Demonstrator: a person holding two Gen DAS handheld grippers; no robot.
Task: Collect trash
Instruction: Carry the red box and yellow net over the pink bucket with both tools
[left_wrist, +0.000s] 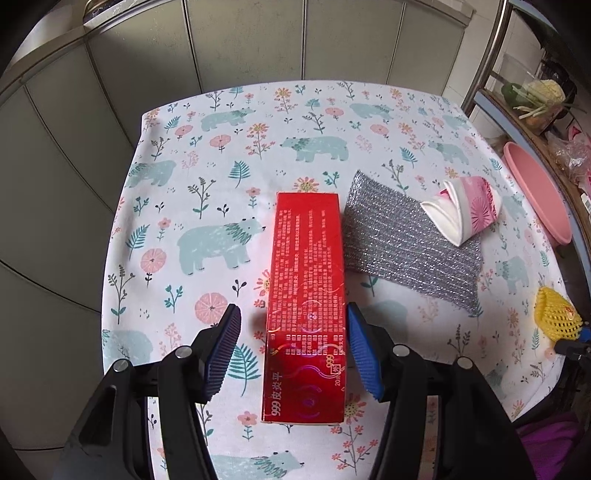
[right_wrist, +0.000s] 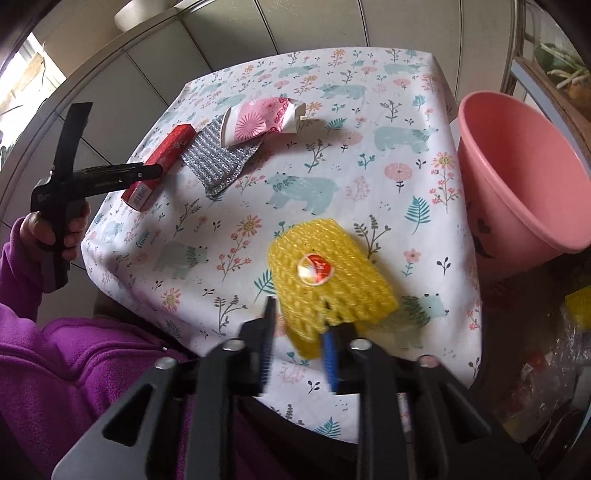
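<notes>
A red carton (left_wrist: 306, 295) lies lengthwise on the bear-print tablecloth (left_wrist: 207, 229), between the fingers of my left gripper (left_wrist: 293, 310). The jaws stand open: the left pad is clear of the carton and the right pad sits at its edge. A yellow foam fruit net (right_wrist: 328, 273) with a red sticker lies near the table's front edge. My right gripper (right_wrist: 300, 325) is shut on its near corner, its fingers blurred. A crushed pink-and-white paper cup (left_wrist: 465, 210) rests on a silver scouring cloth (left_wrist: 410, 243) right of the carton.
A pink plastic basin (right_wrist: 517, 177) stands just off the table's right edge. A shelf with vegetables (left_wrist: 535, 99) is behind it. Bags and clutter (right_wrist: 546, 369) sit low on the right. A person's purple sleeve (right_wrist: 74, 362) and the hand holding the left gripper (right_wrist: 110, 173) are at the left.
</notes>
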